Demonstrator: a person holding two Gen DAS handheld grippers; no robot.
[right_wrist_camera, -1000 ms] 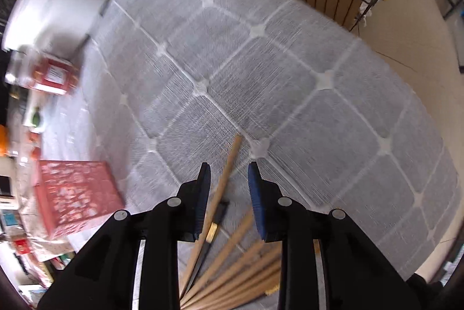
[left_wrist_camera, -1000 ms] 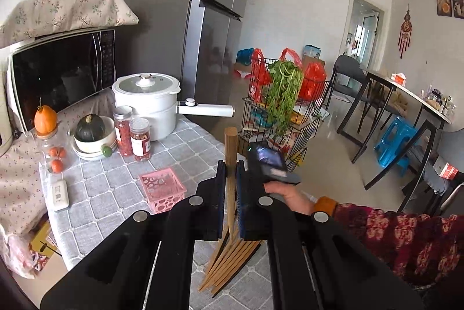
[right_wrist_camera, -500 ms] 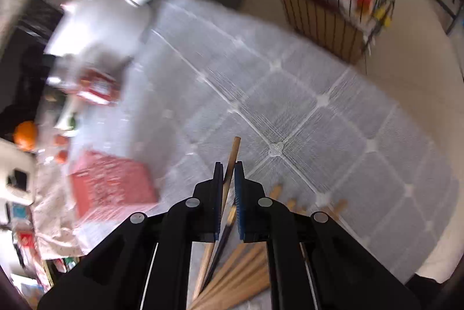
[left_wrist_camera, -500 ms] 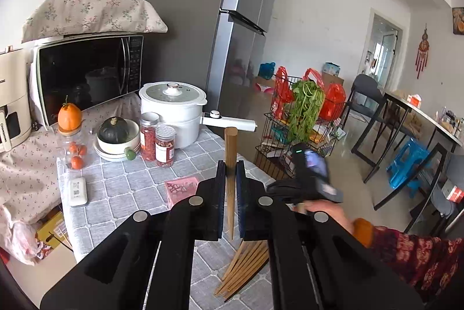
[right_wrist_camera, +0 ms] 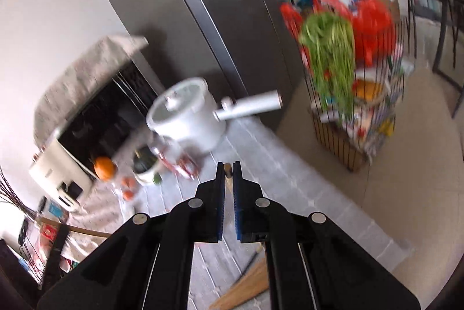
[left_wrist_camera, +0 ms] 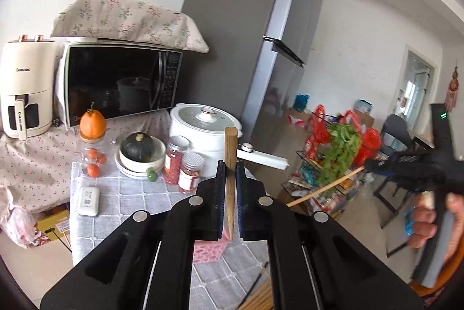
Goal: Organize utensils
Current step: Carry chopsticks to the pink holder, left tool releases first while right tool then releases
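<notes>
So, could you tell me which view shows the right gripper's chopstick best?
The left wrist view: the right gripper holds its chopstick side-on, showing its length. The right wrist view shows only the chopstick's end between the closed pads, blurred.

The cream air fryer (left_wrist_camera: 26, 89) reads "CHANGHONG" on its body and on its handle.

Black fingers (left_wrist_camera: 208, 211), blue pads (right_wrist_camera: 236, 211), silver screws (left_wrist_camera: 195, 201)

right gripper (right_wrist_camera: 228, 176) risen off table — chopstick (left_wrist_camera: 324, 188) lifted clear
</notes>
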